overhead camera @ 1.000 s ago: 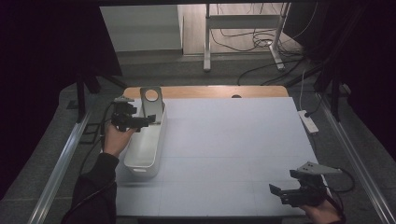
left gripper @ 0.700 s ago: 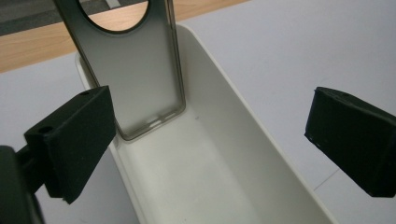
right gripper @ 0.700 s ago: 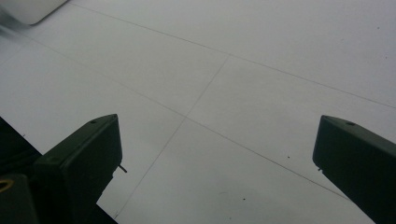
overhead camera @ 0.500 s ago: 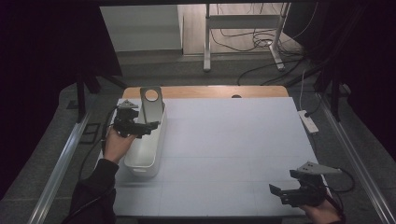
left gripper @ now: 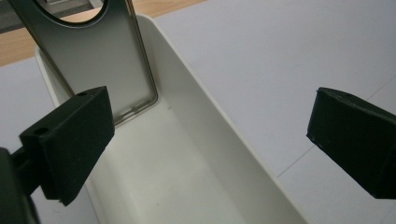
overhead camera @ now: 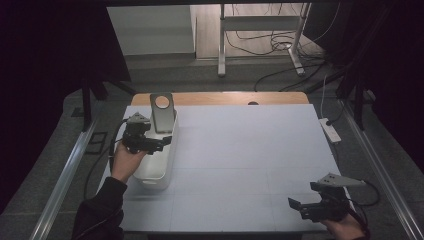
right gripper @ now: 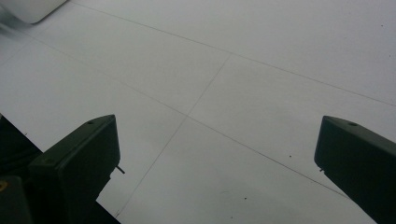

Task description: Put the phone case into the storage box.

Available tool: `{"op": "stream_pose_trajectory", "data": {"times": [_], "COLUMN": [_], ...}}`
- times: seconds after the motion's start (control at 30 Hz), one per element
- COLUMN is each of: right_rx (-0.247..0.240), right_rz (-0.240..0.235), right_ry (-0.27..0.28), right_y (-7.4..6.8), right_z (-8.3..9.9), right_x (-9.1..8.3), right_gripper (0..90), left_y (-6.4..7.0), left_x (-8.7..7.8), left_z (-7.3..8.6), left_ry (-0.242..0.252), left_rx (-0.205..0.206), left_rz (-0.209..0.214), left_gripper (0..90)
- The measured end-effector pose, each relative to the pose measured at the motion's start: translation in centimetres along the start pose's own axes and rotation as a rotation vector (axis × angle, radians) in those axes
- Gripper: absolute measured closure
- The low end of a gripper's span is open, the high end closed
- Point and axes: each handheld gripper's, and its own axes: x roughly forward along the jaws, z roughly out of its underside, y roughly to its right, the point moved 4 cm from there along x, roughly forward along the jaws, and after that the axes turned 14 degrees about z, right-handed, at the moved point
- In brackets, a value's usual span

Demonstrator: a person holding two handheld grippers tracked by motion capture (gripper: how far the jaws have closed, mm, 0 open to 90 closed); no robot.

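A white oblong tub [overhead camera: 156, 165] [left gripper: 196, 154] stands at the table's left side. A flat metal plate with a round hole [overhead camera: 162, 112] [left gripper: 100, 56] leans upright in its far end. My left gripper [overhead camera: 157, 143] [left gripper: 210, 140] hangs open over the tub, one jaw above its inside and the other past its right wall, with nothing between them. At the front right corner my right gripper [overhead camera: 302, 207] [right gripper: 219, 163] is held open just above the bare white table [right gripper: 261, 74], empty.
A wooden strip [overhead camera: 235, 98] runs along the table's far edge. A white power strip [overhead camera: 330, 129] lies off the right edge. Metal rails flank both sides, and cables and a stand's legs [overhead camera: 260, 45] lie on the floor beyond.
My left gripper has moved a little nearer and to the right over the tub. The right gripper has stayed where it was.
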Motion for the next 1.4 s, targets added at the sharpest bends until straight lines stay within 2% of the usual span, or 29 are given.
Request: {"op": "stream_pose_trajectory", "data": {"times": [0.8, 1.4], "right_rx": [-0.011, -0.003], "right_rz": [-0.001, 0.014], "right_ry": [0.004, 0.005], "right_y": [-0.2, -0.1], "right_z": [0.0, 0.0], "right_x": [-0.1, 0.0], "right_gripper": [0.0, 0.0], "left_y": [3.1, 5.1], "left_x": [-1.0, -2.5], "left_z": [1.8, 3.1], "left_ry": [-0.005, 0.007], "left_rx": [0.029, 0.054], "left_rz": [0.043, 0.054], "left_gripper": [1.2, 1.2]}}
